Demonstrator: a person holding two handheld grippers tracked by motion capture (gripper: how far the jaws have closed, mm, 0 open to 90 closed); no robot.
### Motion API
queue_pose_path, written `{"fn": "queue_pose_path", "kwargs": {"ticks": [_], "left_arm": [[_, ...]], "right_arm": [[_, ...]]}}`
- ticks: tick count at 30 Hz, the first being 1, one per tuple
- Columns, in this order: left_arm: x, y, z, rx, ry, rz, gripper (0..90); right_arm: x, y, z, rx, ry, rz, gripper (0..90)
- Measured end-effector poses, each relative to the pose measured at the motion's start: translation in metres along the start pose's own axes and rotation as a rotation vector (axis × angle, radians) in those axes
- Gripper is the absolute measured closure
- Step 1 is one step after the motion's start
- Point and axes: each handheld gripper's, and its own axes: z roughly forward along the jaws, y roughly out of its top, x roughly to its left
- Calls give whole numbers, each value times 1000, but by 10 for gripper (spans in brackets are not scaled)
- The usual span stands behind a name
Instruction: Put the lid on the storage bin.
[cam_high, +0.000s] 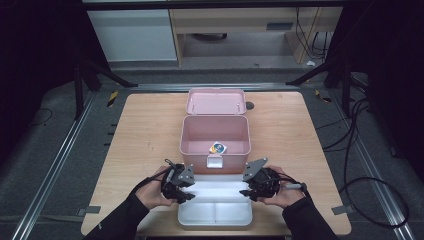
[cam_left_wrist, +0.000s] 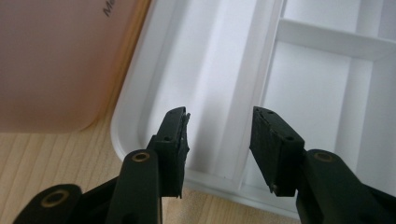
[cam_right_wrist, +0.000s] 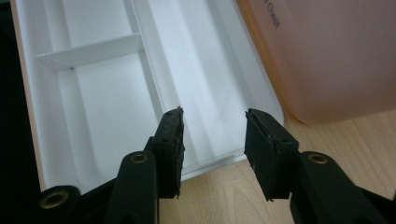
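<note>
Two parted, empty grippers, left (cam_high: 186, 192) and right (cam_high: 248, 190), flanking white tray's (cam_high: 215, 214) short edges

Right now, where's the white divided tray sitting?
In the high view, the white tray lies at the table's near edge, just in front of the open pink box, with the left gripper and right gripper at its two ends.

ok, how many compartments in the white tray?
3 visible. In the white tray: one long compartment on the side facing the pink box, and two smaller ones on the near side, left and right. Grippers may hide more.
</note>
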Motion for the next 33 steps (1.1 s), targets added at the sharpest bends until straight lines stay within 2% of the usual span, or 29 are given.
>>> {"fn": "queue_pose_path", "kwargs": {"ticks": [1, 8, 10, 15, 17, 23, 27, 33], "left_arm": [[0, 0, 2, 13, -12, 0, 564], [-3, 0, 7, 62, -28, 25, 584], [-5, 0, 10, 97, -34, 32, 595], [-5, -1, 12, 116, -47, 26, 626], [-6, 0, 13, 131, -45, 35, 639], [-7, 1, 17, 149, -52, 25, 688], [-8, 3, 19, 174, -54, 37, 725], [-8, 3, 19, 183, -56, 46, 791]], "right_arm": [[1, 1, 2, 9, 14, -12, 598], [7, 2, 12, 63, 54, -44, 644], [9, 3, 18, 97, 65, -53, 661], [10, 2, 25, 145, 78, -56, 695], [11, 2, 27, 154, 86, -57, 711], [13, 4, 32, 189, 100, -78, 771], [14, 5, 35, 209, 109, -90, 794], [14, 7, 38, 237, 99, -99, 829]]}}
